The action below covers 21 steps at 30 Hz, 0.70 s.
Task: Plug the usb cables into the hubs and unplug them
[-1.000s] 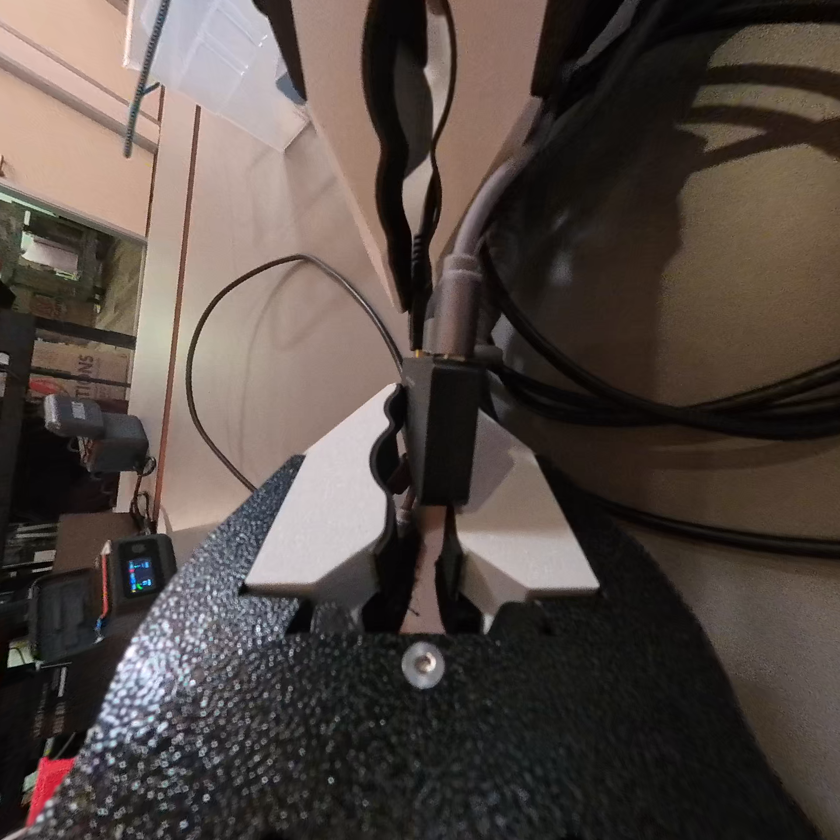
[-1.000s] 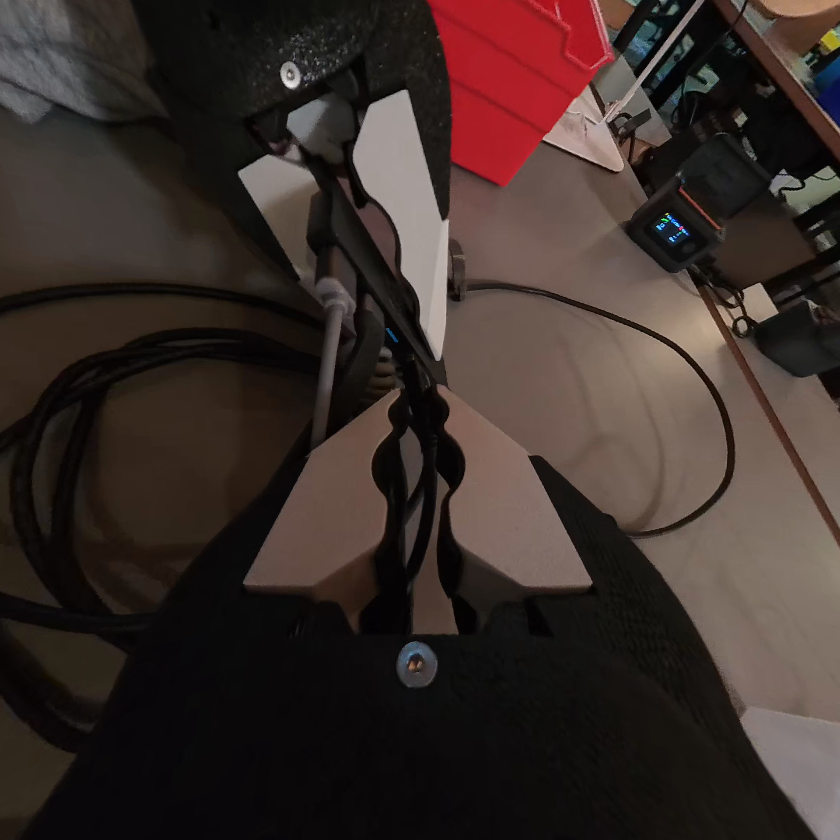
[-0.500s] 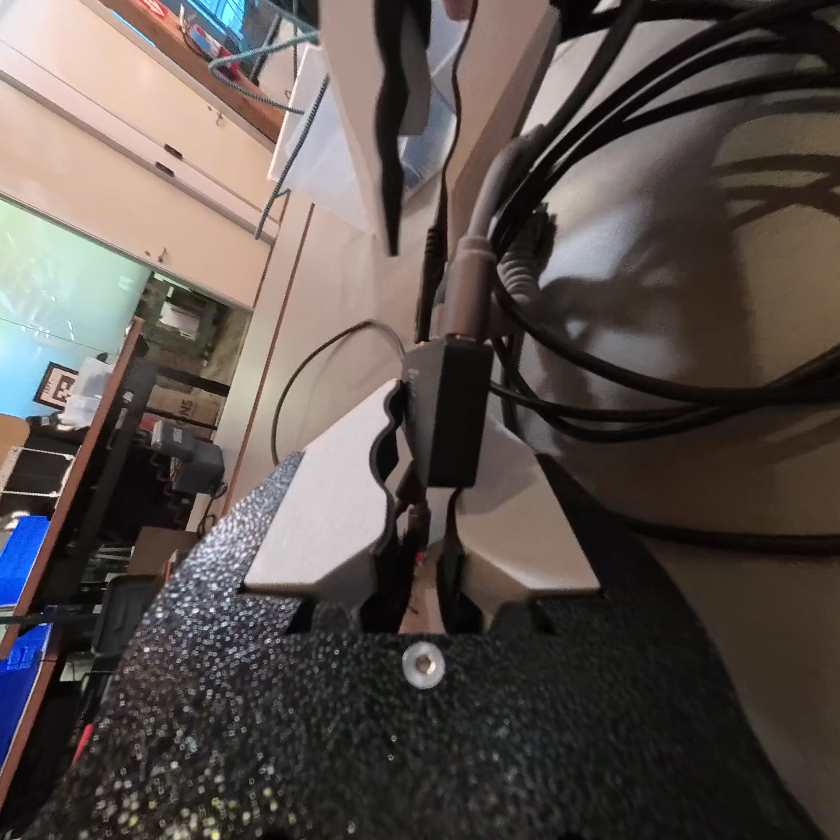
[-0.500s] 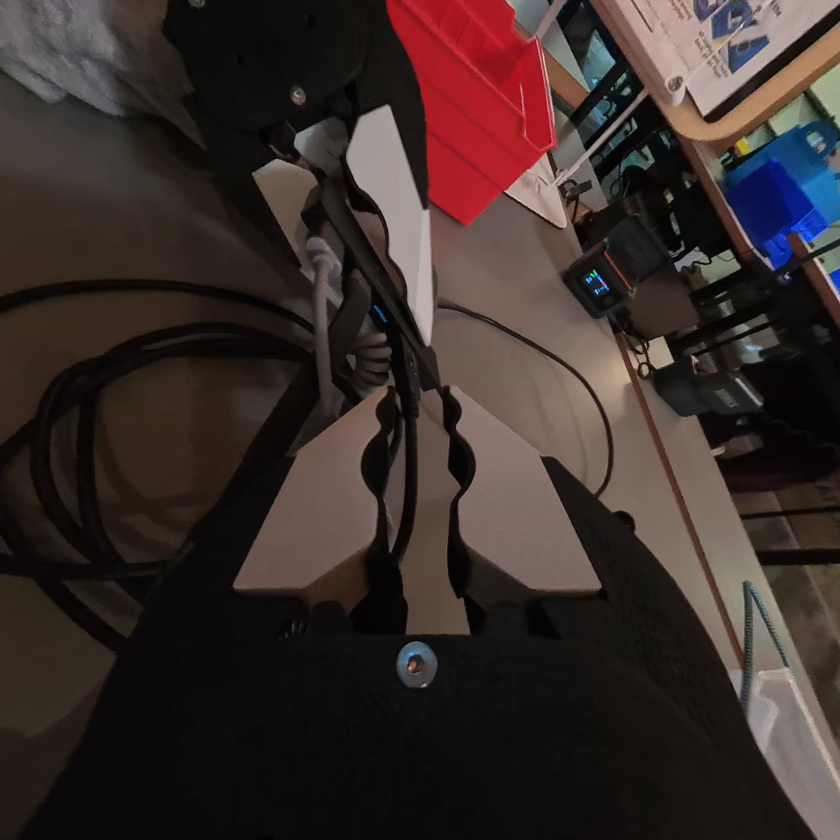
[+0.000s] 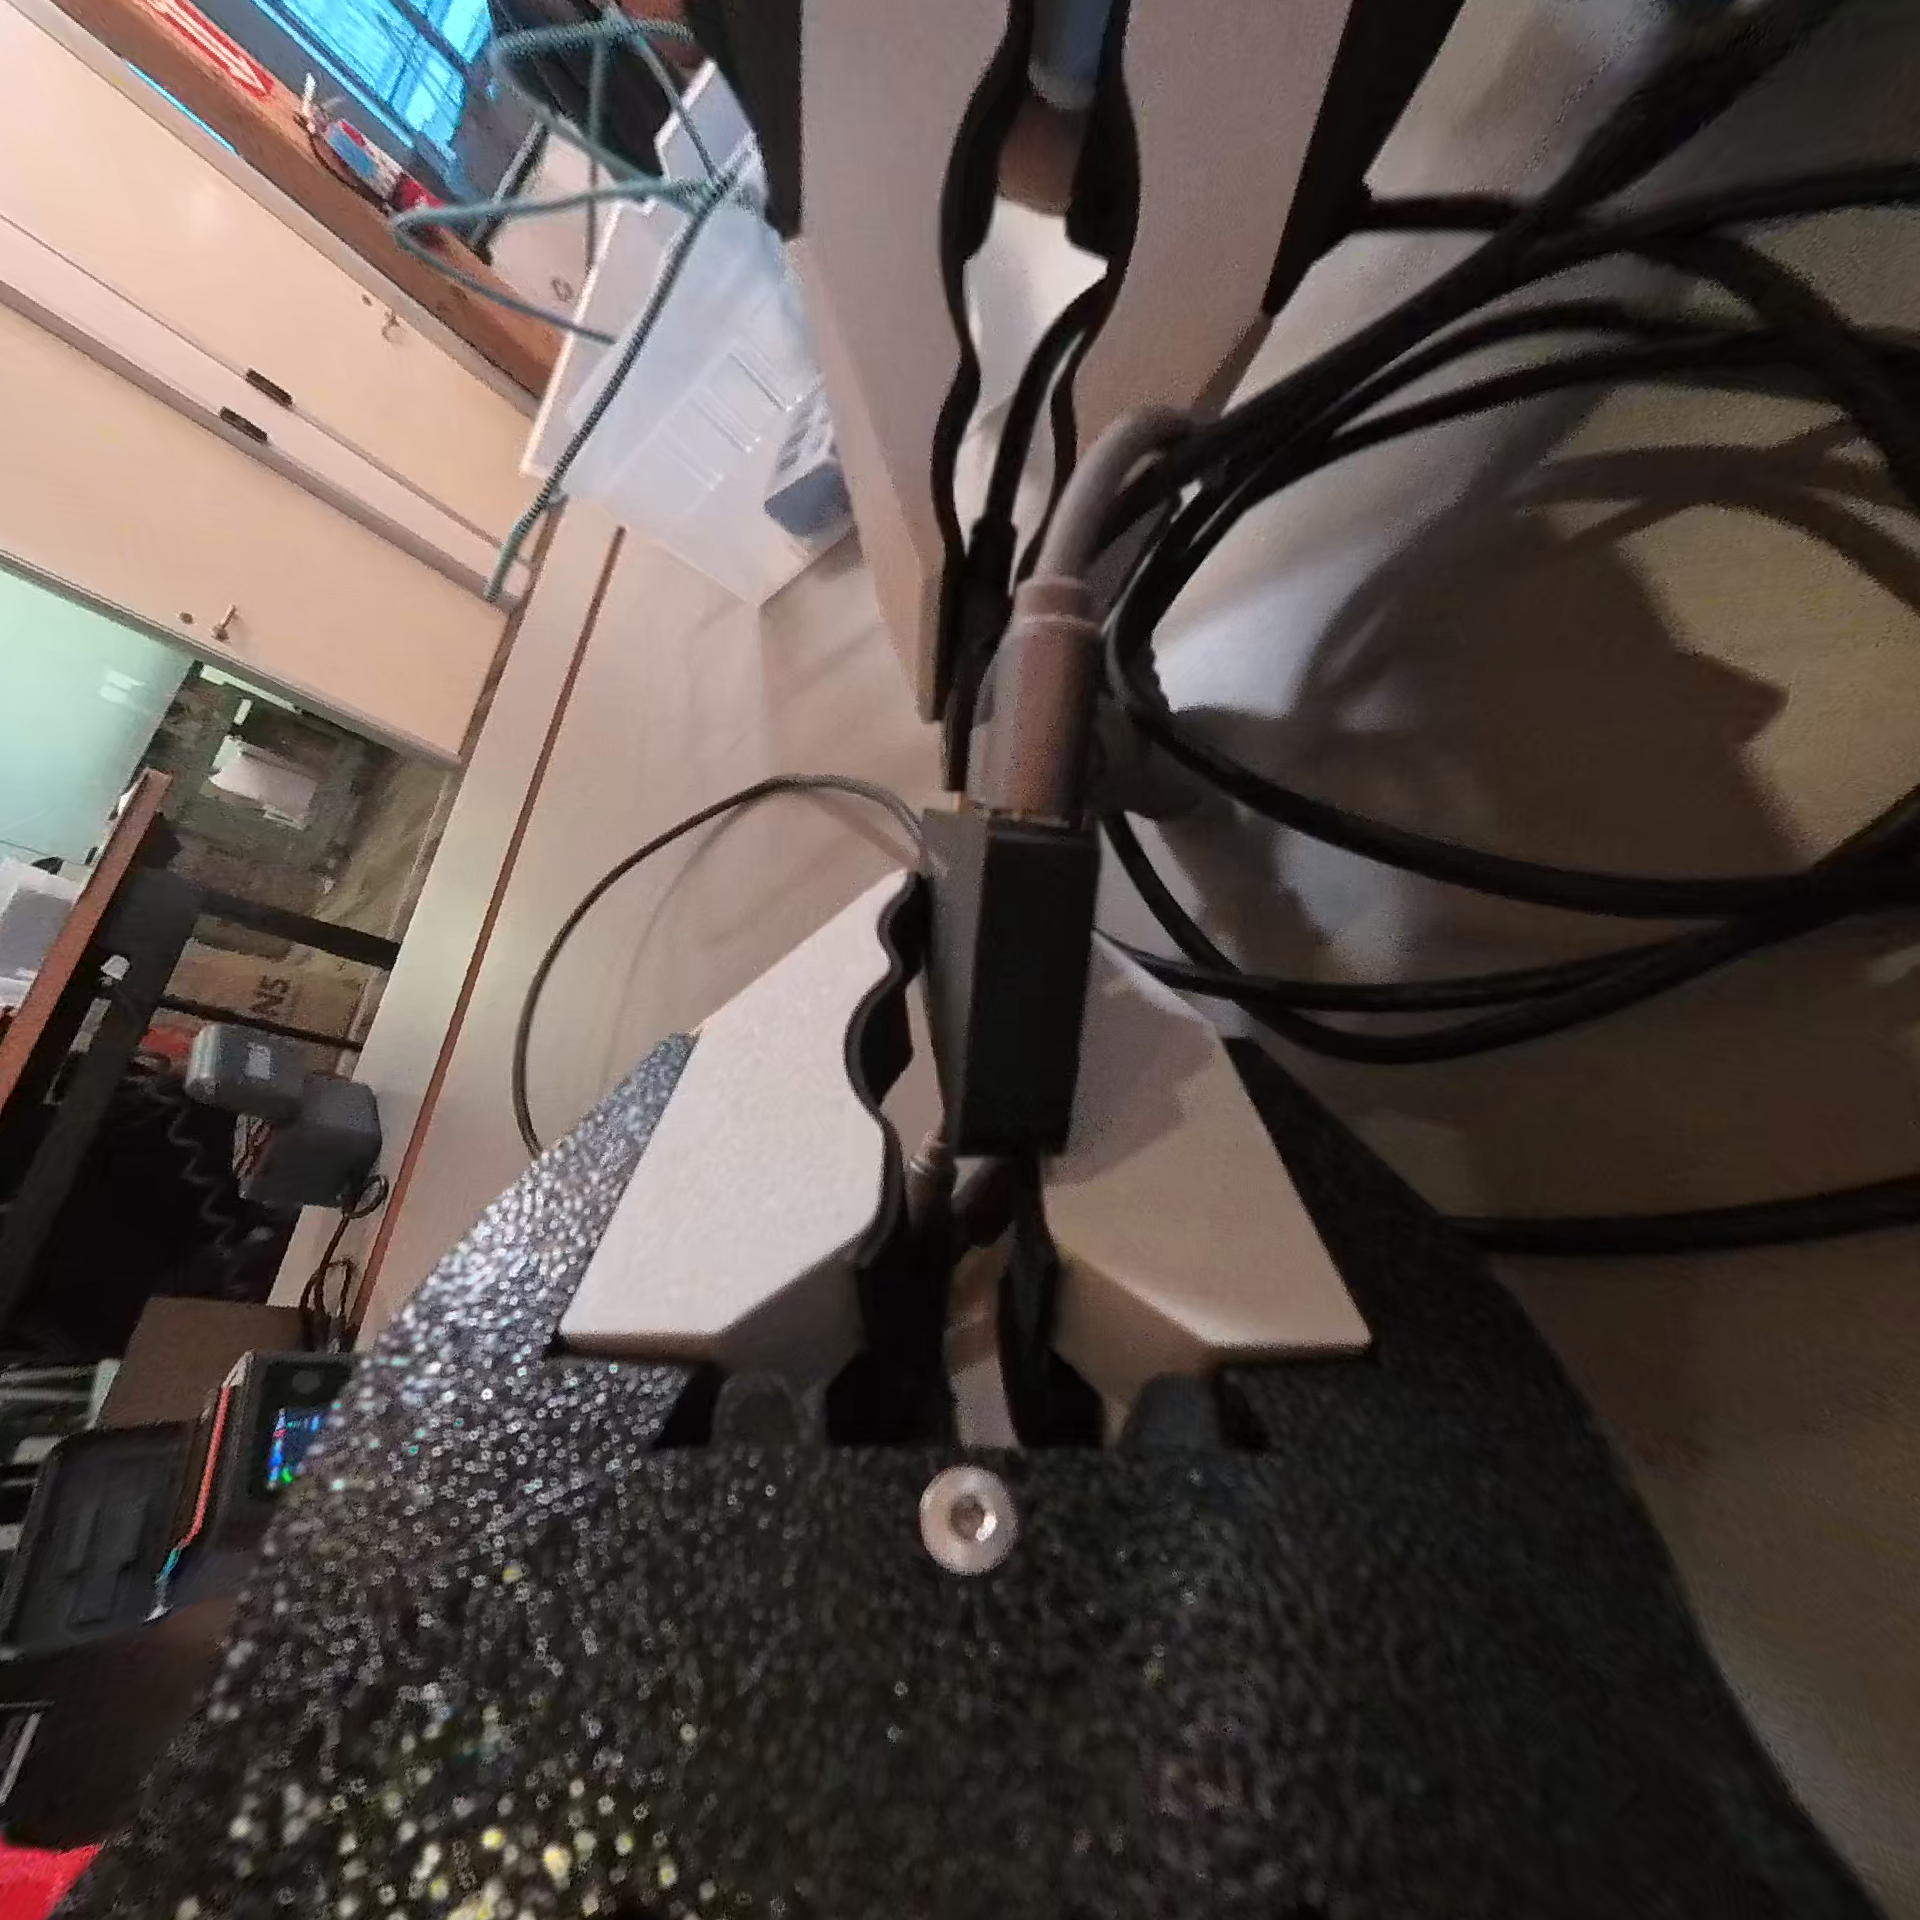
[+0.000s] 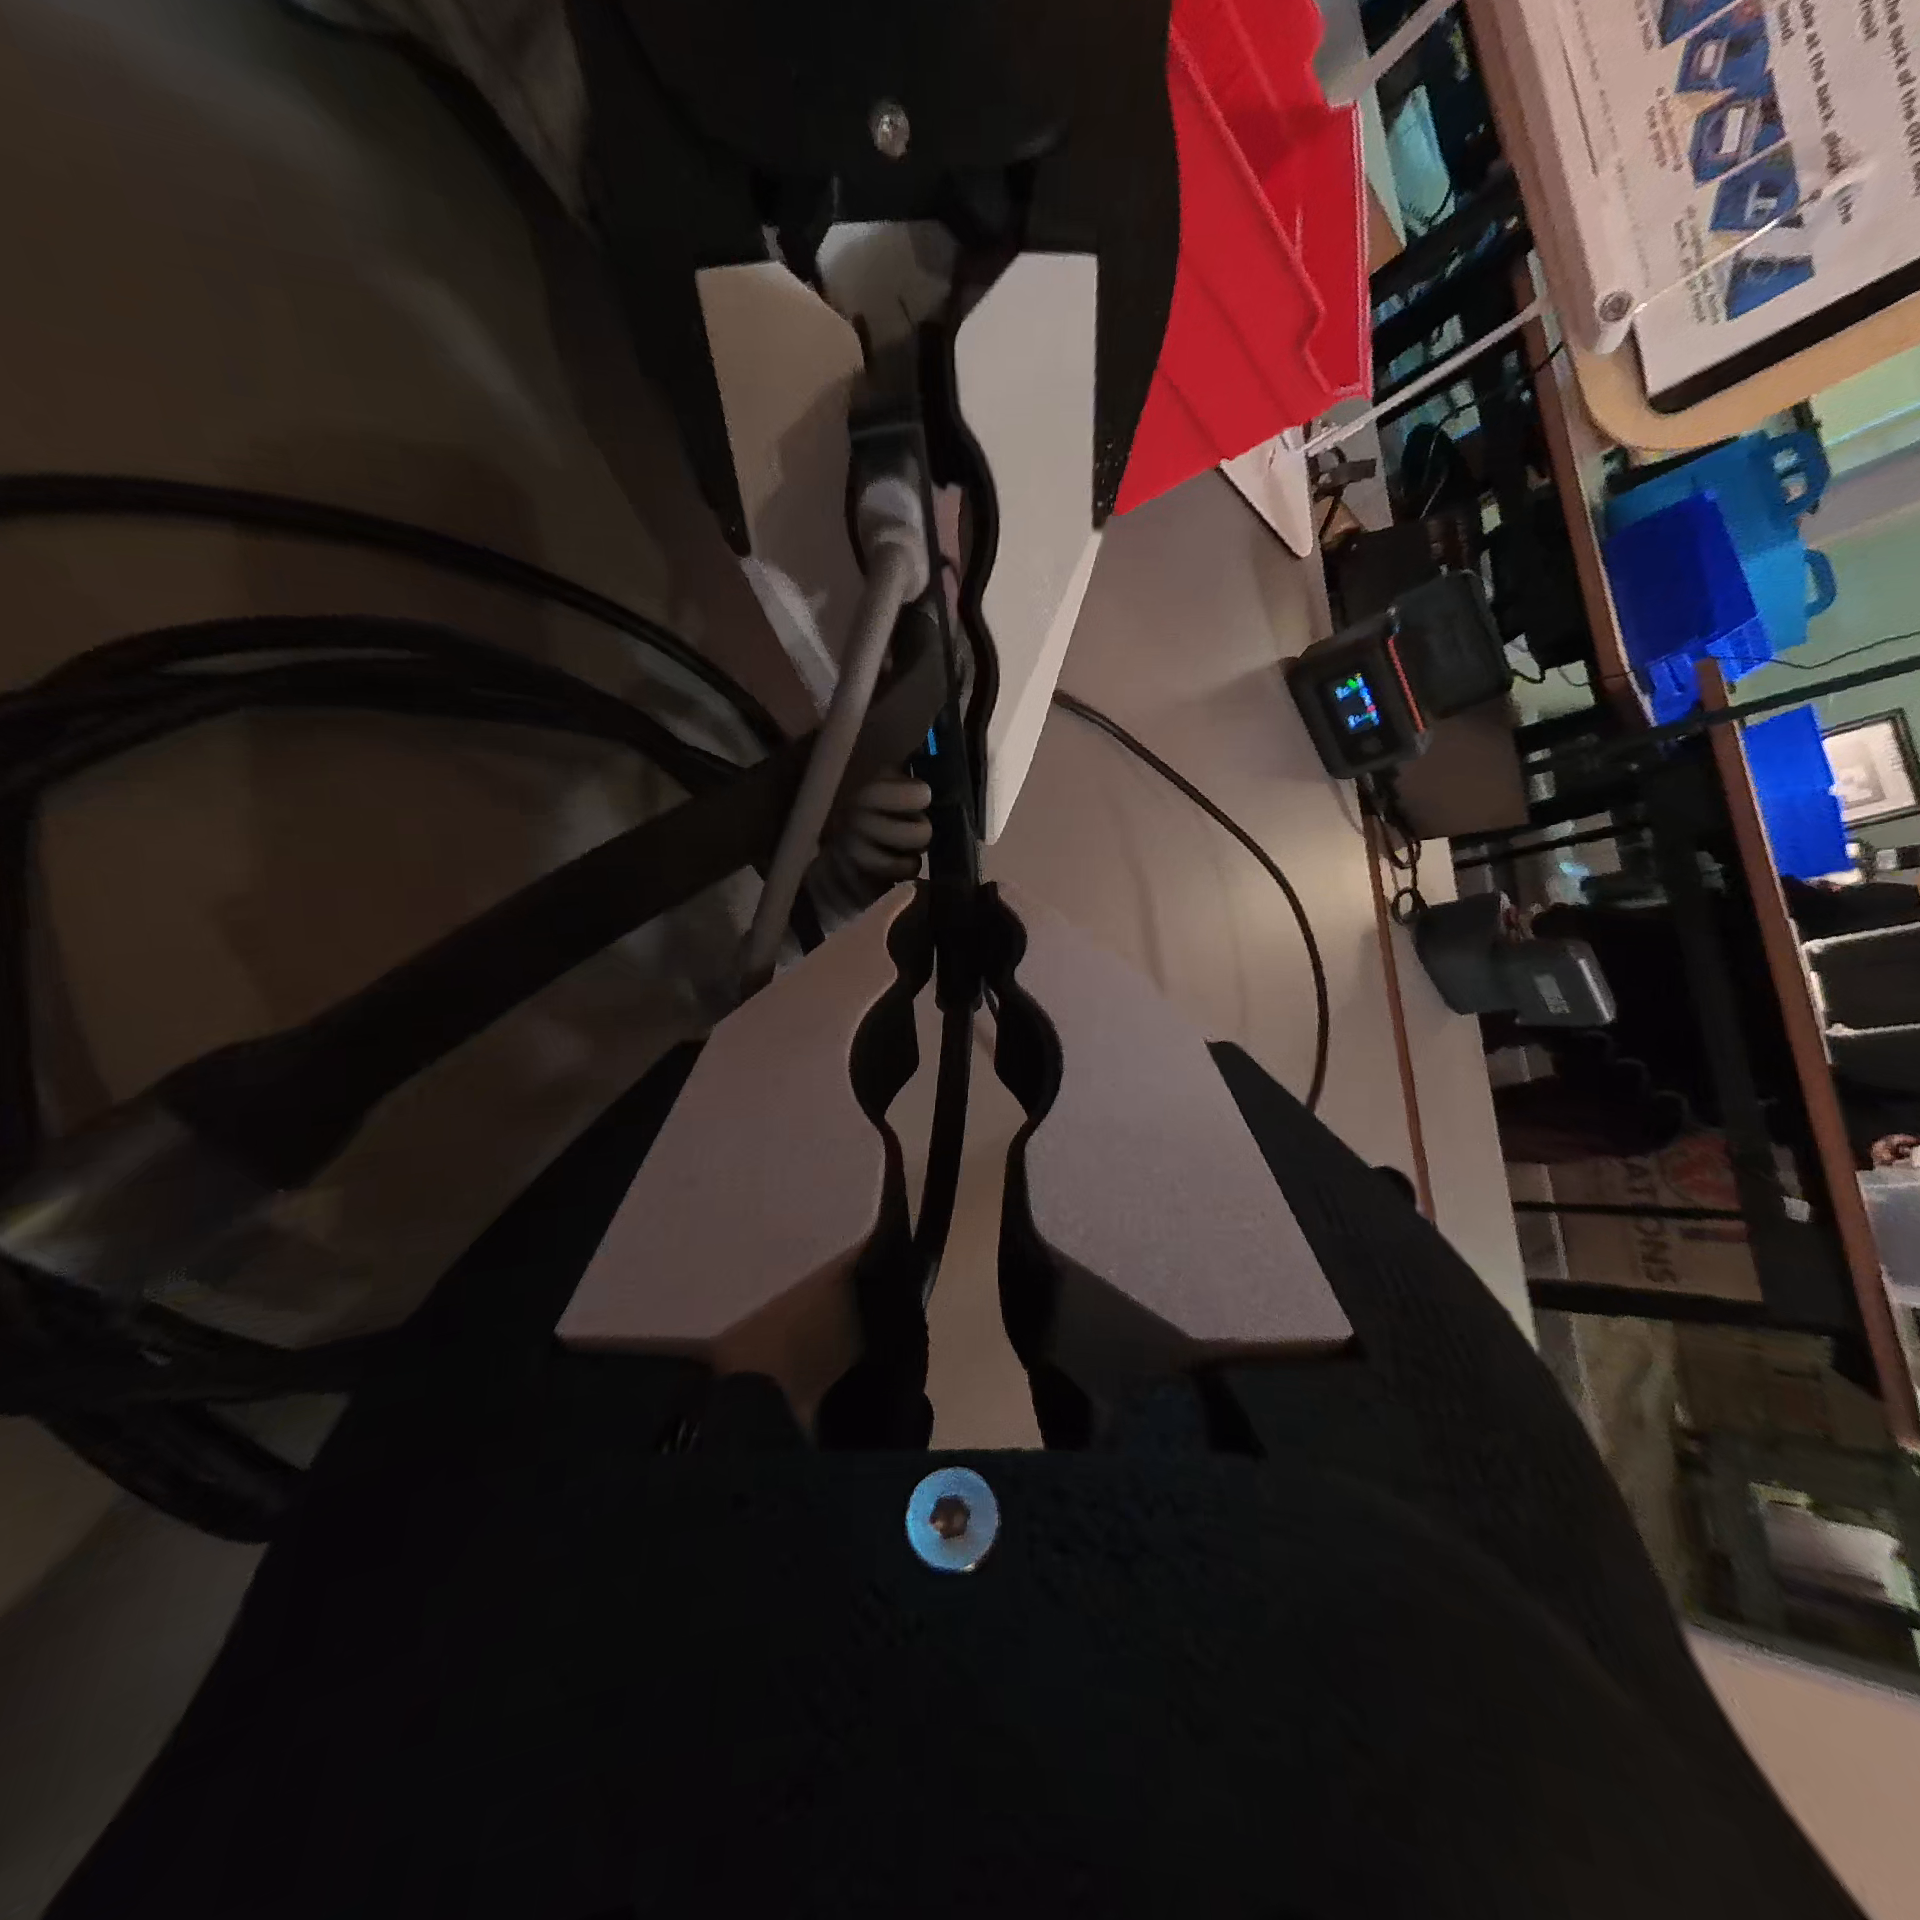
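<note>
My left gripper (image 5: 997, 925) is shut on a black USB hub (image 5: 1013, 987), held on edge above the table. A grey plug (image 5: 1039, 707) and a thin black plug (image 5: 961, 743) sit at the hub's far end. My right gripper (image 6: 956, 920) is shut on that thin black plug (image 6: 956, 935), whose cable (image 6: 940, 1143) runs back between the jaws. The two grippers face each other tip to tip. The right gripper (image 5: 961, 665) shows at the top of the left wrist view. The left gripper (image 6: 914, 707) shows at the top of the right wrist view, with the hub (image 6: 935, 582) seen edge-on.
A bundle of black cables (image 5: 1507, 894) loops from the hub over the table (image 5: 1662, 1455); it also shows in the right wrist view (image 6: 312, 675). A red bin (image 6: 1257, 260), a small device with a lit screen (image 6: 1361, 717) and a clear plastic box (image 5: 707, 416) stand nearby. Less than 4 cm separates the two grippers' tips.
Both grippers have rolled and tilted together, so the room has turned in both views. The right gripper drew back a little from the hub, then closed in again. Both grips are unchanged.
</note>
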Tool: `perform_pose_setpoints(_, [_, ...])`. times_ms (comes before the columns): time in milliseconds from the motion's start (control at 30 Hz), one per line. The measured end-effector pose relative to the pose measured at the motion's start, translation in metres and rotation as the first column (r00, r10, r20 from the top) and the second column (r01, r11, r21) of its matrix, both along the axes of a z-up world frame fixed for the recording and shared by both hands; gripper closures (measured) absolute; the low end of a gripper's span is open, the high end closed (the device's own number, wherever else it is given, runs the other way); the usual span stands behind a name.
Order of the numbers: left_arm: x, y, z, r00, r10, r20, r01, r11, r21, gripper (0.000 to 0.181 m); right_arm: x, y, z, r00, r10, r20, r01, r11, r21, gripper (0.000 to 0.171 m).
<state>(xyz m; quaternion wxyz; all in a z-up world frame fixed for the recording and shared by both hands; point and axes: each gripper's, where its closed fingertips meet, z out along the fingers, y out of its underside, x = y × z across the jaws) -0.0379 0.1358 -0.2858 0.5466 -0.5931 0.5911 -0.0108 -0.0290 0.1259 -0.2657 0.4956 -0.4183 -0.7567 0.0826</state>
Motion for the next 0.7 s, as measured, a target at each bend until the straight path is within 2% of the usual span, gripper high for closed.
perform_pose_setpoints(167, [-0.001,0.002,-0.005,0.999,0.034,-0.020,-0.034,0.999,-0.027,0.171,-0.002,0.003,-0.006,0.998,-0.053,0.021,0.053,0.999,0.000,0.165])
perform_pose_setpoints(333, [-0.001,0.003,-0.012,0.983,0.071,-0.170,-0.064,0.997,0.051,0.171,-0.001,0.008,-0.016,0.988,-0.098,0.116,0.089,0.992,0.084,0.165])
perform_pose_setpoints(500, [-0.007,0.012,-0.009,0.983,0.101,-0.152,-0.086,0.991,0.101,0.170,-0.006,0.014,-0.013,0.995,-0.097,0.009,0.097,0.994,0.045,0.164])
perform_pose_setpoints(567, [-0.011,0.020,-0.005,0.988,0.119,-0.094,-0.109,0.989,0.104,0.169,-0.008,0.020,-0.013,0.993,-0.114,-0.041,0.114,0.993,0.004,0.162])
perform_pose_setpoints(700, [-0.029,0.039,-0.008,0.973,0.216,-0.088,-0.201,0.968,0.153,0.168,0.006,0.043,0.005,0.960,-0.234,-0.157,0.227,0.972,-0.062,0.126])
